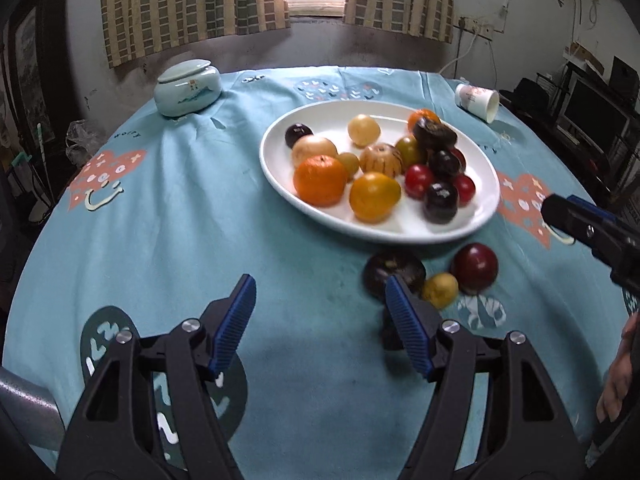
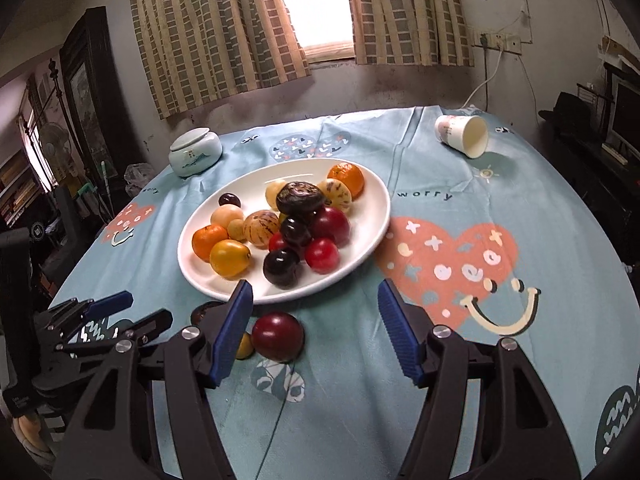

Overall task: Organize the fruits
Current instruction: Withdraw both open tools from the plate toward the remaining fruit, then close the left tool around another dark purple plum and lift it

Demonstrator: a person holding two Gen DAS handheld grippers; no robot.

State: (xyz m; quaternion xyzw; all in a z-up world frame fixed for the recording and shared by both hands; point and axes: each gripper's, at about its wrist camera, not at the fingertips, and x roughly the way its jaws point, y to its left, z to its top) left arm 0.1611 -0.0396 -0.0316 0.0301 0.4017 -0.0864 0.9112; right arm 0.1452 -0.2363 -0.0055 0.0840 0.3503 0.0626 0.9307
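Note:
A white oval plate (image 1: 276, 184) (image 2: 186, 264) holds several fruits: oranges, yellow fruits, striped melons, red and dark plums. Three fruits lie loose on the blue cloth just in front of it: a dark plum (image 1: 394, 268), a small yellow fruit (image 1: 440, 290) and a red plum (image 1: 475, 267) (image 2: 277, 335). My left gripper (image 1: 319, 292) is open above bare cloth, its right finger overlapping the dark plum in the view. My right gripper (image 2: 315, 296) is open too; the red plum sits low beside its left finger, untouched. Its left finger partly hides the yellow fruit (image 2: 244, 346).
A lidded pale ceramic jar (image 1: 188, 92) stands at the back left. A paper cup (image 1: 478, 102) lies on its side at the back right. A hand (image 1: 616, 380) shows at the right edge. The round table's edge curves near both sides.

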